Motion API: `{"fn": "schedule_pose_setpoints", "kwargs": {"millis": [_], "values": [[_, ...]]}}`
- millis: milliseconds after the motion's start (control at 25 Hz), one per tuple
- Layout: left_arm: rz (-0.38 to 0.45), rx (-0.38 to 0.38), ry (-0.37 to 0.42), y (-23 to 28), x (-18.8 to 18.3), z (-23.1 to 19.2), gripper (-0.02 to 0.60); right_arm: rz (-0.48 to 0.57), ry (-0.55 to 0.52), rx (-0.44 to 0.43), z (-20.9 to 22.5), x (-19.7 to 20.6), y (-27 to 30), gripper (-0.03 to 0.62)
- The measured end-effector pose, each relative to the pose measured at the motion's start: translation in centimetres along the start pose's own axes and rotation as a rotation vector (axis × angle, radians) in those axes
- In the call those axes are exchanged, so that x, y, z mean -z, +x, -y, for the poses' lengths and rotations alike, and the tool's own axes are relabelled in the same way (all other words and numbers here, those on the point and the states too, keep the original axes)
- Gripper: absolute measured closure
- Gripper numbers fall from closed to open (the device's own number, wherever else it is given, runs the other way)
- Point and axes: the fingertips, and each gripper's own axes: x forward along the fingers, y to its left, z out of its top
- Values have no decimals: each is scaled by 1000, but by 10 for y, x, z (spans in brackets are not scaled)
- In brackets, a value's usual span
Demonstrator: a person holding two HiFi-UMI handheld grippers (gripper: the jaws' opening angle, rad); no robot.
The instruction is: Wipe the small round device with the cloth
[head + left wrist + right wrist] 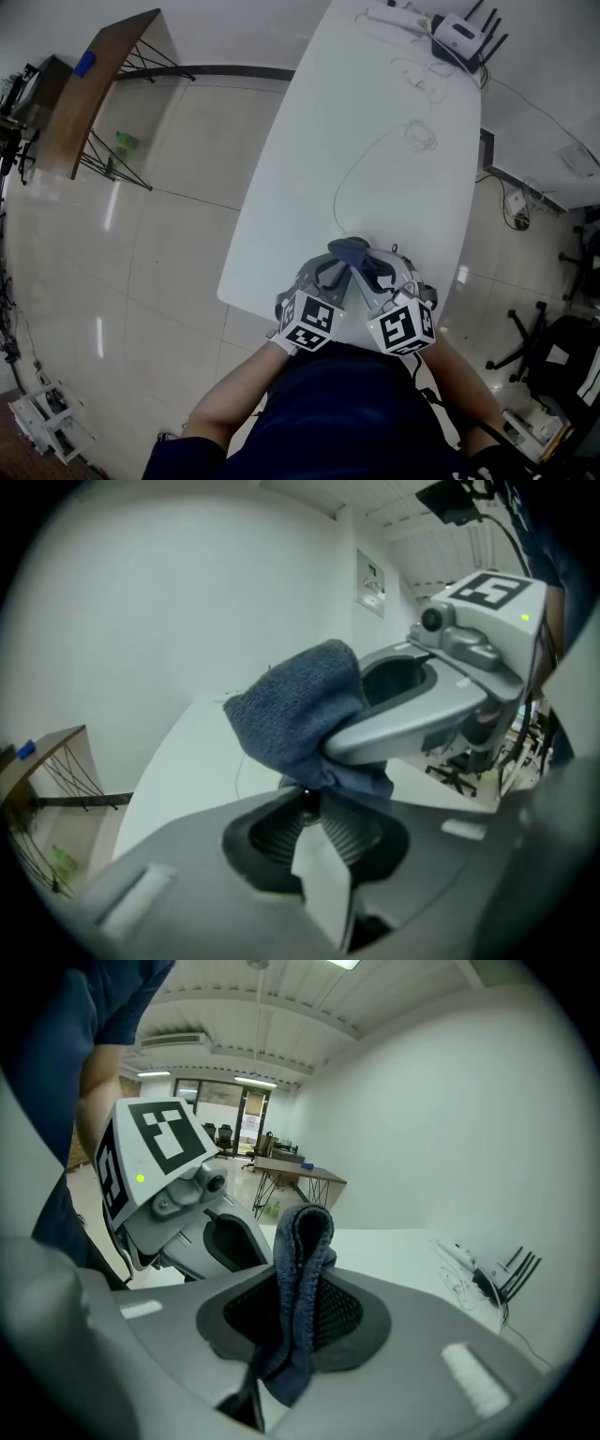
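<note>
the left claw (309, 810) has its ribbed pads drawn in to a narrow gap. pinched at their tips is a little dark rounded bit with a glint on it, which looks to be the small round device (305, 795). most of it is covered, so its shape cannot be made out.

the right claw (292, 1335) is clamped on the blue cloth (302, 1269). the cloth is folded over and stands up out of the pads in a loop, with a loose end hanging below them. in the left gripper view the right claw reaches in from the right of the frame and presses the bunched cloth down onto the tips of the left claw, right over the device.

in the head view both claws meet at the lower middle of the frame, marker cubes side by side, over the near edge of the white desk (309, 187). a thin white cable (349, 178) runs up the desk toward a white router (457, 36) with black aerials at the upper right.
</note>
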Motion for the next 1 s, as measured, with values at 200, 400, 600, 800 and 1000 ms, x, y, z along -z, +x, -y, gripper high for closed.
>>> {"fn": "schedule_pose_setpoints", "kwargs": {"millis": [200,400,600,800,1000], "values": [[18,1,-31,-1,-4,-1,520,0,110,-12,16,8,4,508],[10,15,-26,-2,-3,0,509,34,340,-34,27,22,8,508],[7,15,-51,-2,1,0,506,41,653,-74,41,47,11,508],[3,16,-43,-1,0,-1,506,45,856,-87,55,68,12,508],[-11,16,-43,0,3,-2,506,48,994,-120,58,90,21,507]]}}
